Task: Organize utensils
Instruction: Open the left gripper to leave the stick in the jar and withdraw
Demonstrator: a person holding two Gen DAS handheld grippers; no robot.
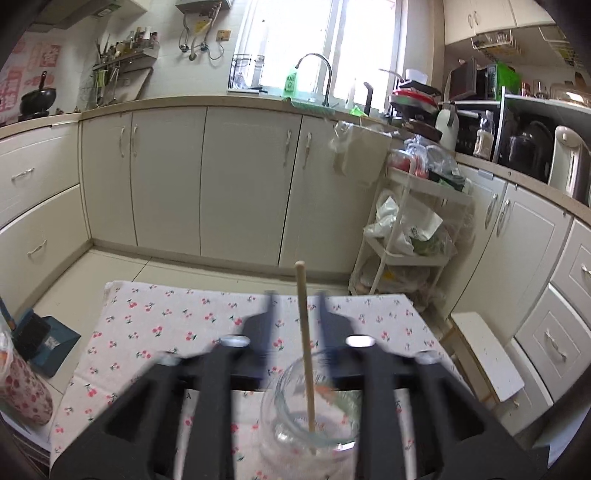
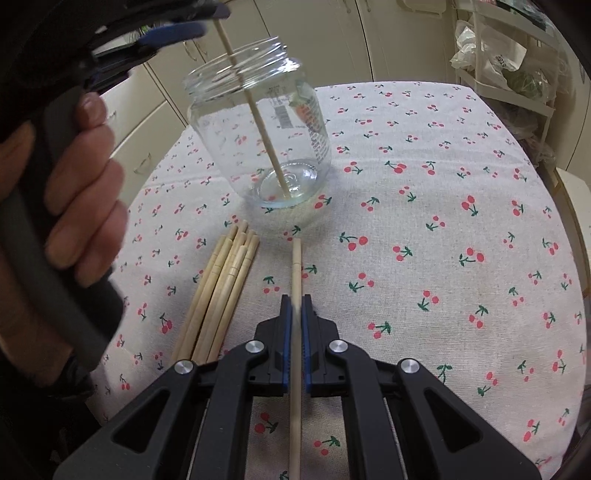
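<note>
A clear glass jar (image 2: 221, 122) (image 1: 343, 410) stands upright on the cherry-print tablecloth (image 2: 443, 258). One wooden chopstick (image 2: 264, 136) (image 1: 303, 314) leans inside it, its lower end on the jar's bottom. My left gripper (image 1: 295, 295) (image 2: 208, 18) hovers above the jar's mouth, open, with the chopstick's top between its fingers and untouched by them. My right gripper (image 2: 296, 301) is shut on another chopstick (image 2: 296, 258), which points towards the jar just above the cloth. Several more chopsticks (image 2: 221, 280) lie in a bundle left of it.
A hand (image 2: 85, 184) holds the left gripper's handle at the table's left side. Beyond the table stand a white trolley (image 1: 406, 221) with bags, a white stool (image 1: 484, 354), a blue dustpan (image 1: 48, 343) on the floor, and kitchen cabinets (image 1: 240, 177).
</note>
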